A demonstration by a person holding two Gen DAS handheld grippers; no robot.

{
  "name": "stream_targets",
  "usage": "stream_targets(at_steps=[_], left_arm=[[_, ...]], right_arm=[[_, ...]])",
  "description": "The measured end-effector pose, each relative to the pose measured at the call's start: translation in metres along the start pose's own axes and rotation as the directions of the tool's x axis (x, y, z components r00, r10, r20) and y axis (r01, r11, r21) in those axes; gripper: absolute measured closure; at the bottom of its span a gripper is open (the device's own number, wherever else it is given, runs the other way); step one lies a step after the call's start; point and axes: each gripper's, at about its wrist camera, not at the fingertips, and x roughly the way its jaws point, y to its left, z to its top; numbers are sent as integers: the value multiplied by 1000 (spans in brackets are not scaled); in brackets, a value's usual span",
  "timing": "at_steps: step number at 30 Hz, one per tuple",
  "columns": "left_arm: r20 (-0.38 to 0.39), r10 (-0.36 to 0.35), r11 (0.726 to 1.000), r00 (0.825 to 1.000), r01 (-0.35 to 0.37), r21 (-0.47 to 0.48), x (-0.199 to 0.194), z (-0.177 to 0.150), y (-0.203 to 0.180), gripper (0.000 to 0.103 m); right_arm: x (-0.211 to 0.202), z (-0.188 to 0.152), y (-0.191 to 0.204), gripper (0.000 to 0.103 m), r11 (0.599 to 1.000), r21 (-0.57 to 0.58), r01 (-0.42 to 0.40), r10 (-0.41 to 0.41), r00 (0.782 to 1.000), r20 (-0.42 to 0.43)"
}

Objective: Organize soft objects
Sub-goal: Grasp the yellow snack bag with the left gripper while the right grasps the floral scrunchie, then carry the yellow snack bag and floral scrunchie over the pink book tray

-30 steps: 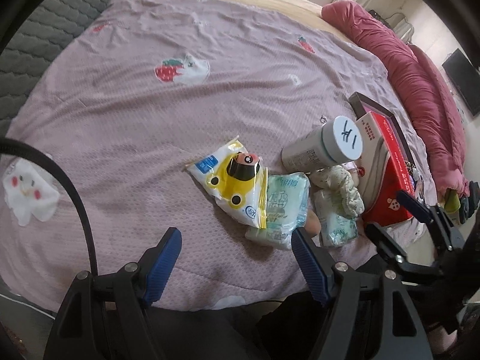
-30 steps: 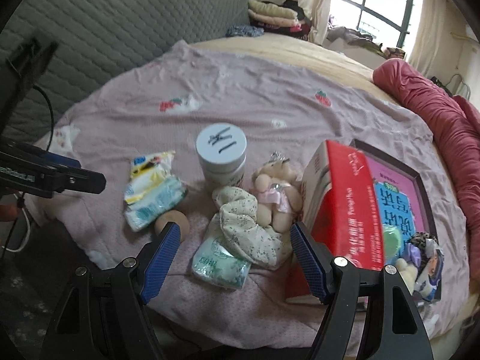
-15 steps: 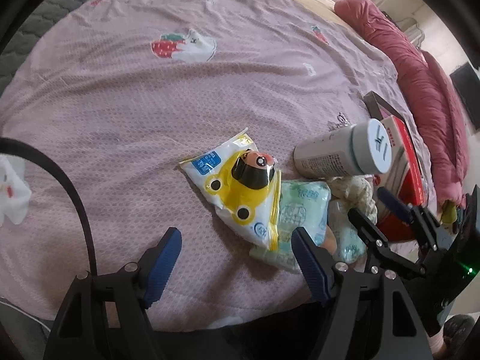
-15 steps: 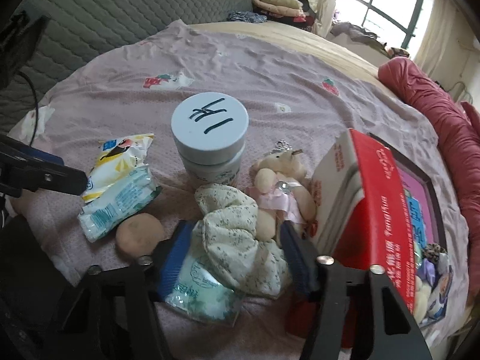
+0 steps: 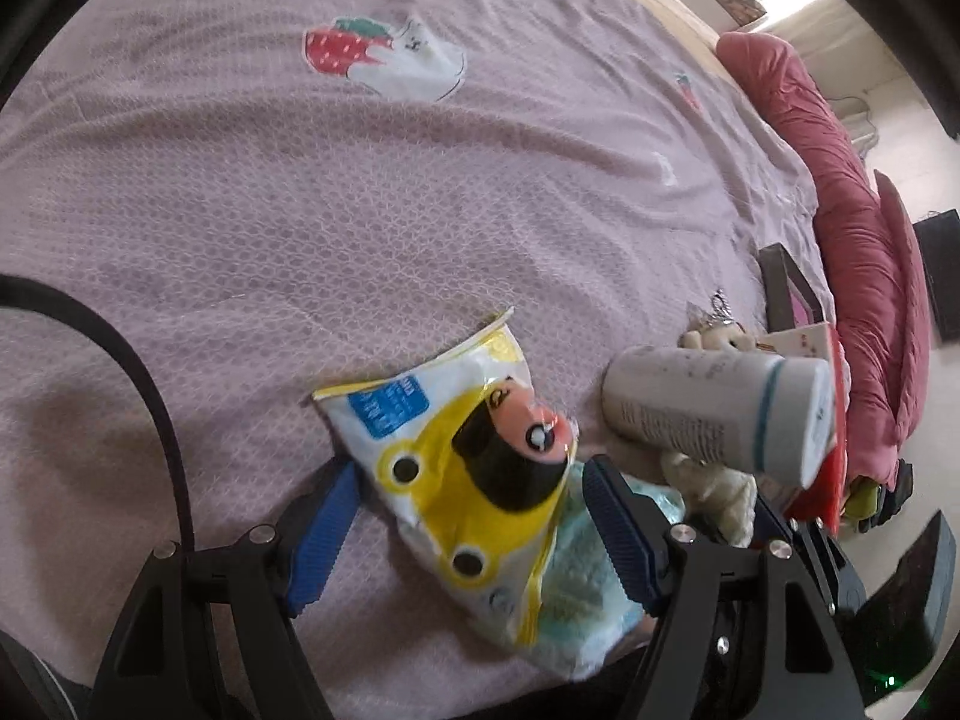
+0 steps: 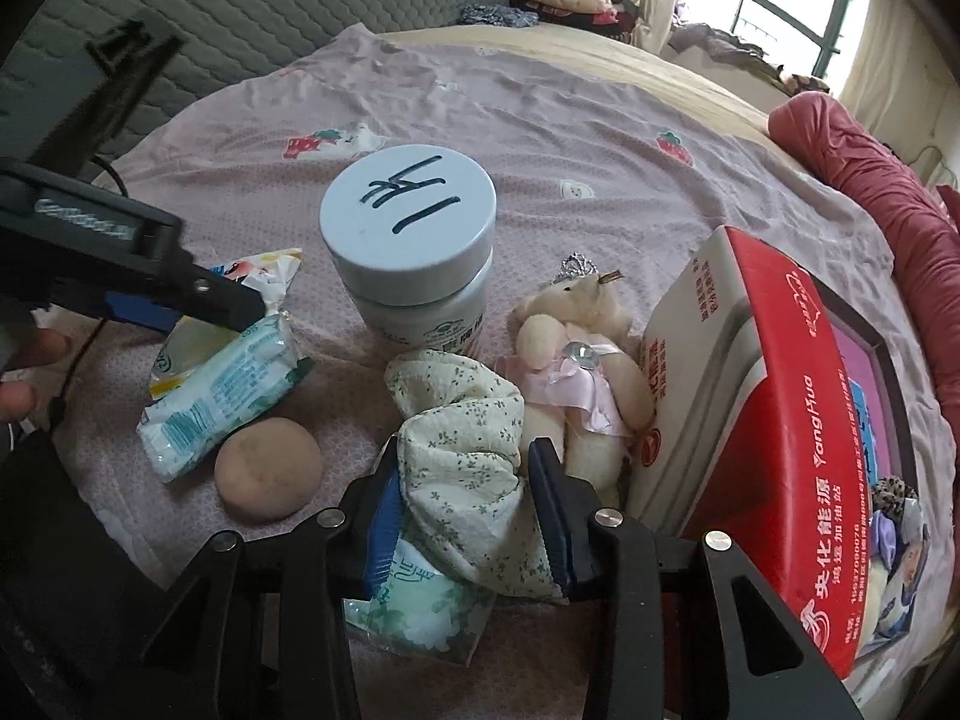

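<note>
We note the right gripper [image 6: 465,510] with jaws that have just been closing; its blue pads now sit against both sides of the cream floral fabric scrunchie [image 6: 462,444], gripping it. The scrunchie lies on the pink dotted bedspread [image 6: 540,120], partly over a green-and-white tissue packet [image 6: 420,600]. At its 2 o'clock, touching, lies a cream plush bear in a pink dress [image 6: 576,360]. At 12 o'clock stands a white plastic jar with a pale blue lid [image 6: 408,222]; black handwritten strokes mark the lid, which we cannot read. At 9 o'clock rests a tan round sponge-like puff [image 6: 267,468]. At 3 o'clock a red-and-white carton [image 6: 780,420] crowds the gripper; "YangHua" is printed on it beside Chinese characters.

The left gripper [image 5: 468,516] stands open, its fingers straddling a yellow cartoon-printed snack packet [image 5: 456,462] without pressing it. This packet overlaps a pale blue-green tissue pack [image 5: 576,588]. A blue label on the snack packet is too blurred to read. A rolled dark pink quilt [image 5: 840,210] lies at 2 o'clock.
</note>
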Motion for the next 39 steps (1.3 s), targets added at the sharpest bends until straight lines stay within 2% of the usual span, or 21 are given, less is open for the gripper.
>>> stream_targets(at_steps=[2, 4, 6, 8, 10, 11, 15, 19, 23, 30, 39], left_arm=[[1, 3, 1000, 1000, -3, -7, 3, 2, -1, 28], [-7, 3, 1000, 1000, -3, -15, 7, 3, 0, 28], [-5, -4, 1000, 1000, 4, -18, 8, 4, 0, 29], [1, 5, 1000, 1000, -5, -28, 8, 4, 3, 37], [4, 2, 999, 1000, -2, -39, 7, 3, 5, 40], [12, 2, 999, 1000, -1, -45, 6, 3, 7, 43], [30, -7, 999, 1000, 9, -40, 1, 1, 7, 45], [57, -49, 998, 997, 51, -38, -9, -3, 7, 46], [89, -70, 997, 994, 73, -22, -23, -6, 5, 46], [146, -64, 998, 987, 63, 17, -48, -10, -6, 46], [254, -39, 990, 966, 3, 141, -102, -24, -39, 46]], right_arm=[[1, 0, -1, 66, 1000, 4, -3, 3, 1000, 1], [1, 0, -4, 79, 1000, 18, -4, 4, 1000, 9], [-1, 0, -9, 84, 999, 42, -18, 17, 1000, 18], [-6, 0, -13, 87, 998, 60, -27, 25, 999, 34], [-14, 0, -17, 91, 995, 81, -54, 49, 997, 60], [-19, 0, -20, 91, 993, 98, -72, 65, 995, 71], [-37, -1, -32, 91, 975, 168, -146, 129, 986, 106], [-58, 0, -44, 91, 952, 232, -201, 169, 974, 153], [-78, 4, -50, 91, 948, 244, -203, 157, 968, 197], [-97, 9, -57, 91, 948, 248, -199, 141, 962, 233], [-125, 14, -64, 91, 944, 256, -207, 125, 945, 303]])
